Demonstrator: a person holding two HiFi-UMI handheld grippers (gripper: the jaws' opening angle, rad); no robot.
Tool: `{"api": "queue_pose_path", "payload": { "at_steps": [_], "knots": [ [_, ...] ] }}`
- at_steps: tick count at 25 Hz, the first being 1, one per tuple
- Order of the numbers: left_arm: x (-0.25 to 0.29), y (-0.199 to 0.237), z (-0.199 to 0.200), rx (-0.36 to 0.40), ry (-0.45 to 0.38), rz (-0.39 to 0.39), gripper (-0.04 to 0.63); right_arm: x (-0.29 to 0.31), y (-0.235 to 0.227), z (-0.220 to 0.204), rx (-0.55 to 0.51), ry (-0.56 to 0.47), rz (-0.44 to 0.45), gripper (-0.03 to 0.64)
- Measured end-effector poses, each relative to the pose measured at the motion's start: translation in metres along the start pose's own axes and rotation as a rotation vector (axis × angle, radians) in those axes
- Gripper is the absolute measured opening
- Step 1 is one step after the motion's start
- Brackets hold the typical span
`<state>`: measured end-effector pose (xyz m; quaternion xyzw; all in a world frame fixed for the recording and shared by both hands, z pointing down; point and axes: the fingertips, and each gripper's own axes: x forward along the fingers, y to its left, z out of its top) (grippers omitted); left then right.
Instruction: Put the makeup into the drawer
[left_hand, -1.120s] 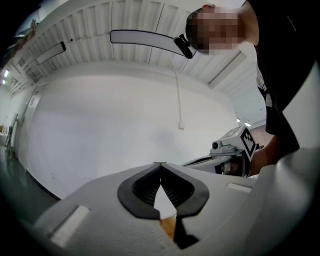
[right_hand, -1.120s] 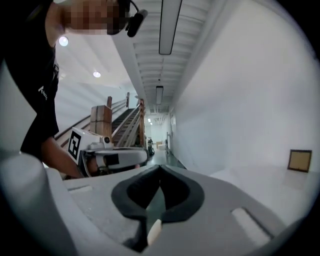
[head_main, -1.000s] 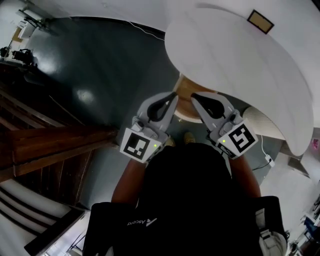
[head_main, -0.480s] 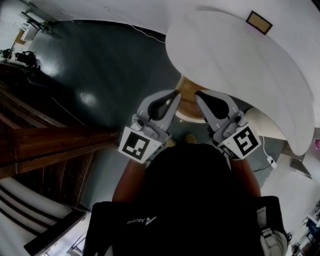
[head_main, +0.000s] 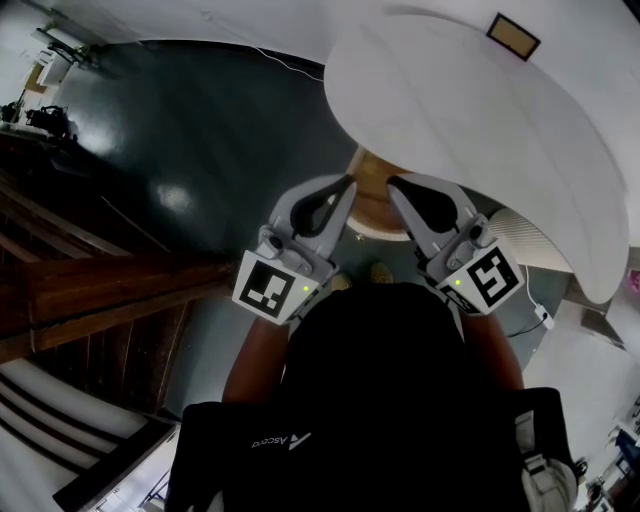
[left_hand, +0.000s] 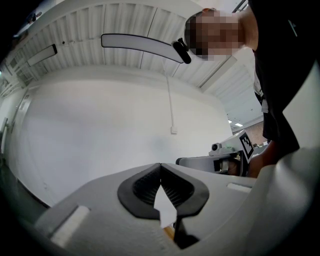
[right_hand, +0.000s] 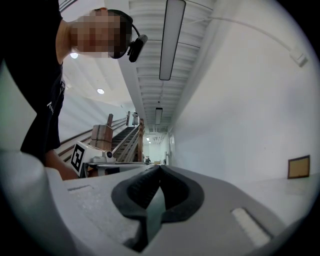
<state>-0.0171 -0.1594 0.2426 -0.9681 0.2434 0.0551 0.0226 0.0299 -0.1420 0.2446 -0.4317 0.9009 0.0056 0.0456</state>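
No makeup and no drawer show in any view. I hold both grippers close in front of my chest, side by side. In the head view my left gripper (head_main: 347, 182) and my right gripper (head_main: 392, 184) have their jaws closed tip to tip, with nothing between them. The left gripper view shows my left gripper (left_hand: 160, 165) shut against a white wall, with the right gripper's body (left_hand: 215, 162) beside it. In the right gripper view my right gripper (right_hand: 160, 168) is shut too, and the left gripper's marker cube (right_hand: 79, 157) is at its left.
A large white round table (head_main: 470, 110) fills the upper right, with a small brown-framed item (head_main: 513, 36) on it and a wooden base (head_main: 372, 196) beneath. Dark glossy floor (head_main: 190, 140) spreads to the left. A wooden staircase (head_main: 90, 290) stands at left. A white cable and plug (head_main: 540, 318) lie at right.
Both grippers have drifted slightly upward in the head view and stay shut. Nothing was picked up or let go.
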Motion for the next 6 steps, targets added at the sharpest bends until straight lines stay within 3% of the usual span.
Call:
{"api": "queue_pose_path", "payload": {
  "at_steps": [6],
  "knots": [
    [0.0006, -0.0026, 0.0001, 0.002, 0.003, -0.011, 0.011, -0.0003, 0.0028, 0.0028, 0.004, -0.01, 0.011, 0.003]
  ]
}}
